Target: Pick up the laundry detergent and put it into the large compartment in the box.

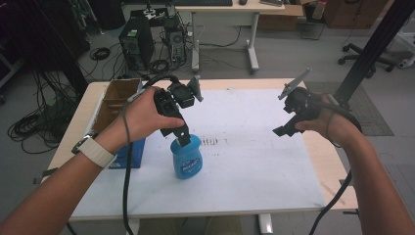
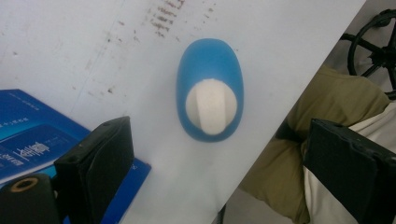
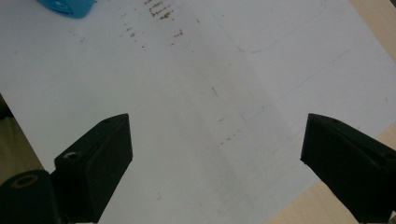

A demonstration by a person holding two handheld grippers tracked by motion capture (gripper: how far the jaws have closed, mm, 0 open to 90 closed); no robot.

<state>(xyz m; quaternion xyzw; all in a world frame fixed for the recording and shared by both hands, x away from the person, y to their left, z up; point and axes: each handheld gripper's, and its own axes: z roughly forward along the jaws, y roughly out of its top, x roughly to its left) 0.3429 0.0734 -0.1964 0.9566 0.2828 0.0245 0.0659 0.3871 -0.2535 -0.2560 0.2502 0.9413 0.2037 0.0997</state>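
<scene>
blue bottle (image 1: 187, 160) stands upright on the white sheet (image 1: 254, 161) covering the table, left of centre and toward the near edge; white cap (image 2: 211, 106) faces up. left gripper (image 1: 183, 138) hangs directly over the bottle, jaws spread wide, cap seen between them in the left gripper view, not touching as far as i can tell. right gripper (image 1: 284, 130) is held above the right half of the sheet, well apart from the bottle, jaws wide open over bare sheet. blue box (image 1: 128, 152) lies at the left edge, just beside the bottle; open cardboard box (image 1: 115, 103) sits behind it at the far left corner.
</scene>
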